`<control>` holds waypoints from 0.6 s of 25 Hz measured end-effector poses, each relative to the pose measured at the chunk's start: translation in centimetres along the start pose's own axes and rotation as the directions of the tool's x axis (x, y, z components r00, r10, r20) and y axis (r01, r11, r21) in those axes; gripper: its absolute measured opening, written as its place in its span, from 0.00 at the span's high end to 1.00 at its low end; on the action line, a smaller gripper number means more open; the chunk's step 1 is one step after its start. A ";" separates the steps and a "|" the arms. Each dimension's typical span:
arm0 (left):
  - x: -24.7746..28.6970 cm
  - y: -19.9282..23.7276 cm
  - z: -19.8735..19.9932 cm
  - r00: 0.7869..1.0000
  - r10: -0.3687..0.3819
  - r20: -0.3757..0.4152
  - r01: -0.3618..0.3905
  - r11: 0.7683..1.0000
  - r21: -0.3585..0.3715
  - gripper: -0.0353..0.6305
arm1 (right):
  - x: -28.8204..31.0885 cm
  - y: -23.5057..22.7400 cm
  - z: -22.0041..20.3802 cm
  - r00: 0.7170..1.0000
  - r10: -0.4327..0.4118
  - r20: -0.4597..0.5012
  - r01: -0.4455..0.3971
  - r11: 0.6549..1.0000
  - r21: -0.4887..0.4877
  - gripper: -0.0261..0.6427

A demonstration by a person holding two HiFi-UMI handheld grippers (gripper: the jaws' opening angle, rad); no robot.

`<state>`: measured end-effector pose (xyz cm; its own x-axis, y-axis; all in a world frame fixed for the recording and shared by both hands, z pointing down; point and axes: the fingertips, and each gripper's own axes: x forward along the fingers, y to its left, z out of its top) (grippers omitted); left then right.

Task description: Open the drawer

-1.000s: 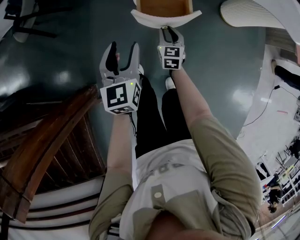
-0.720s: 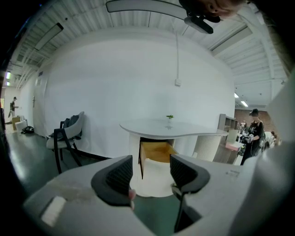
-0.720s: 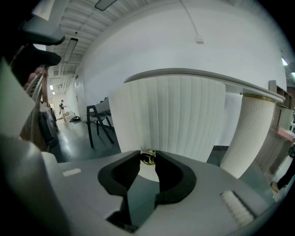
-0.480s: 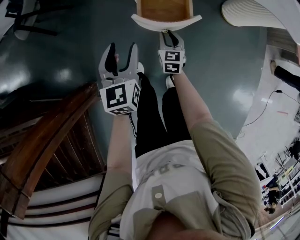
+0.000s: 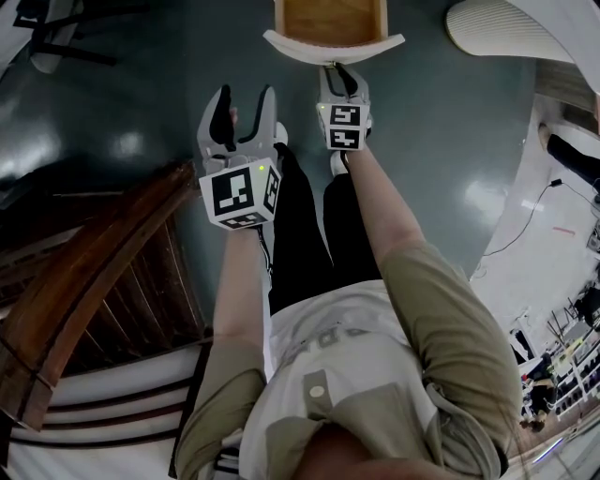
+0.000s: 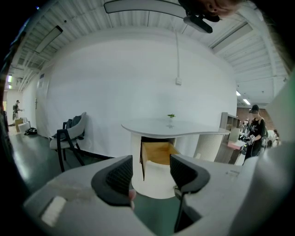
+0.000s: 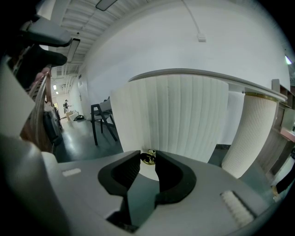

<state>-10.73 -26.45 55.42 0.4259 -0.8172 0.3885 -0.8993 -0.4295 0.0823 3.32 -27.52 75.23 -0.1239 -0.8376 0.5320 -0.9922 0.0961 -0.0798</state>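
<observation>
The drawer (image 5: 328,21) stands pulled out of a white ribbed pedestal under a rounded table top (image 6: 173,126); its wooden inside (image 6: 159,152) shows behind a curved white front (image 5: 333,45). My right gripper (image 5: 339,73) reaches the middle of that front. In the right gripper view its fingertips (image 7: 148,159) are shut on the small brass knob (image 7: 148,157) against the ribbed front (image 7: 170,115). My left gripper (image 5: 244,103) hangs open to the left and well back from the drawer, with nothing between its pads (image 6: 120,174).
A dark wooden slatted structure (image 5: 94,281) fills the lower left beside my left arm. A chair (image 6: 69,138) stands by the wall at left. A second white ribbed column (image 7: 251,133) rises right of the drawer. A person (image 6: 253,126) stands far right.
The right gripper and the drawer front have come a little nearer to me, with slightly more of the wooden inside showing. The left gripper has stayed where it was.
</observation>
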 end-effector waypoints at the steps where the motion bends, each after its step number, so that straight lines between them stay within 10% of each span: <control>1: -0.1 0.0 0.0 1.000 0.002 0.000 -0.002 1.000 0.000 0.55 | -0.1 0.1 0.0 1.000 0.001 0.000 -0.001 1.000 0.000 0.80; 15: -0.7 -0.2 -0.6 1.000 0.020 -0.003 -0.020 1.000 -0.006 0.55 | -1.0 0.2 -1.1 1.000 -0.002 -0.009 0.002 1.000 0.010 0.80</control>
<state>-10.93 -25.56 55.67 0.4073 -0.8247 0.3925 -0.9083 -0.4107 0.0795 3.18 -26.12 75.62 -0.1225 -0.8329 0.5396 -0.9922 0.0896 -0.0871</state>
